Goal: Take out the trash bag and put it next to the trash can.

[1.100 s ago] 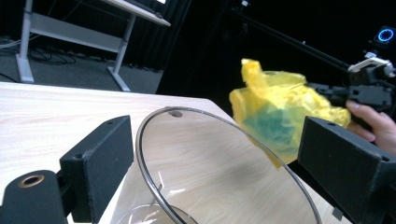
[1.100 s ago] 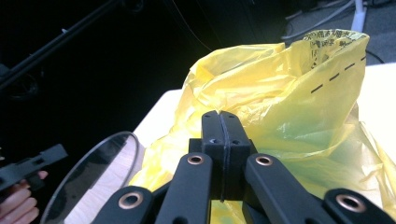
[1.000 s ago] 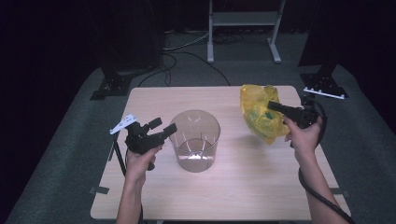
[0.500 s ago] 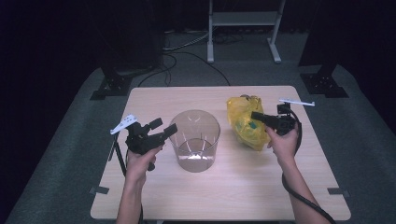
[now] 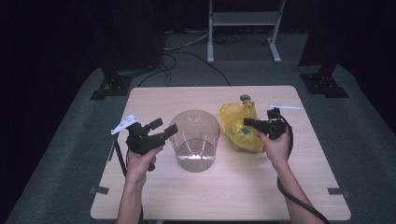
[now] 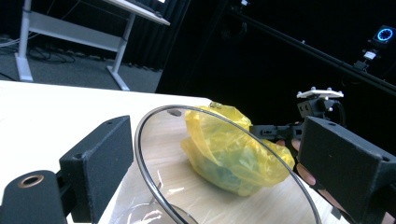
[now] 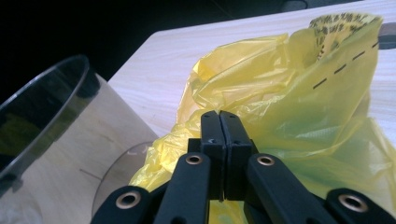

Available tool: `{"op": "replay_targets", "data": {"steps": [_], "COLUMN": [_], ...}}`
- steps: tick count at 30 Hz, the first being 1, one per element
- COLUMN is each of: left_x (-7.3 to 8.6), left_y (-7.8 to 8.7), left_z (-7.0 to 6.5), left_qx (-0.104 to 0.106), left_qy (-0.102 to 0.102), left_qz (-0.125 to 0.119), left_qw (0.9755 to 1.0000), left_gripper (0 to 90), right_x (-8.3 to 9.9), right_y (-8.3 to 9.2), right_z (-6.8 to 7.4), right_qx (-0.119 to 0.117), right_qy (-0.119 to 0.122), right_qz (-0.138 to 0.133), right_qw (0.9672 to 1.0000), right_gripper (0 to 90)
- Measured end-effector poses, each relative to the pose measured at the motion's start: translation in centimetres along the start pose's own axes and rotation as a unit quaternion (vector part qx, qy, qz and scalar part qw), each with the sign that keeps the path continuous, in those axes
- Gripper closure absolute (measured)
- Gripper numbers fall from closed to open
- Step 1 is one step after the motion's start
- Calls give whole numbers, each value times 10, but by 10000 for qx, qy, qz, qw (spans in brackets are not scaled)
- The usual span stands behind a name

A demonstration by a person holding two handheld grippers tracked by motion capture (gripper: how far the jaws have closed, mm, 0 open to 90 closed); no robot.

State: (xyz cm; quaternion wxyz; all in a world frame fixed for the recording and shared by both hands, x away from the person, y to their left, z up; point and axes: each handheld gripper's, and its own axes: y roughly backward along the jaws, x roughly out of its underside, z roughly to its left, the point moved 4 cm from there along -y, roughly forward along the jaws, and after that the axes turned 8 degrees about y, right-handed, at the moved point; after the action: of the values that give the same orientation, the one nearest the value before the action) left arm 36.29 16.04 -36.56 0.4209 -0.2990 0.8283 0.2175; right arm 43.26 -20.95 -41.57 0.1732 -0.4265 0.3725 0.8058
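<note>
The right gripper [image 5: 247, 122] has come down leftward, clamped on the yellow bag [image 5: 239, 127] beside the clear container [image 5: 194, 140].

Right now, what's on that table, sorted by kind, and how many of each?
Clear plastic container: 1
Yellow plastic bag: 1
Small round grey thing beyond the bag: 1
Hand-held gripper: 2, the left hand-held gripper and the right hand-held gripper
Total: 5

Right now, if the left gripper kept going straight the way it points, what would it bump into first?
Probably the clear bucket: the left gripper has its open jaws either side of the near rim. The yellow bag lies beyond it.
</note>
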Motion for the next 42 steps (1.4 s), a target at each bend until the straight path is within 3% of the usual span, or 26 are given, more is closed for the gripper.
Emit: {"op": "replay_targets", "data": {"steps": [14, 28, 33, 42], "left_x": [1, 1, 1, 2], "left_y": [-1, -1, -1, -2], "left_z": [2, 2, 2, 1], "left_qx": [-10, -16, 22, 21], "left_qy": [3, 22, 40, 38], "left_qz": [38, 18, 39, 58], "left_qw": [10000, 10000, 10000, 10000], "left_gripper": [92, 92, 92, 92], "right_x": [12, 3, 3, 10], "right_y": [1, 22, 34, 56], "right_z": [7, 19, 15, 2], "right_qx": [-288, -256, -156, -115], "right_qy": [226, 629, 667, 563], "right_qz": [247, 157, 91, 16], "right_qw": [9990, 9976, 9976, 9983], "right_gripper": [746, 520, 452, 430]}}
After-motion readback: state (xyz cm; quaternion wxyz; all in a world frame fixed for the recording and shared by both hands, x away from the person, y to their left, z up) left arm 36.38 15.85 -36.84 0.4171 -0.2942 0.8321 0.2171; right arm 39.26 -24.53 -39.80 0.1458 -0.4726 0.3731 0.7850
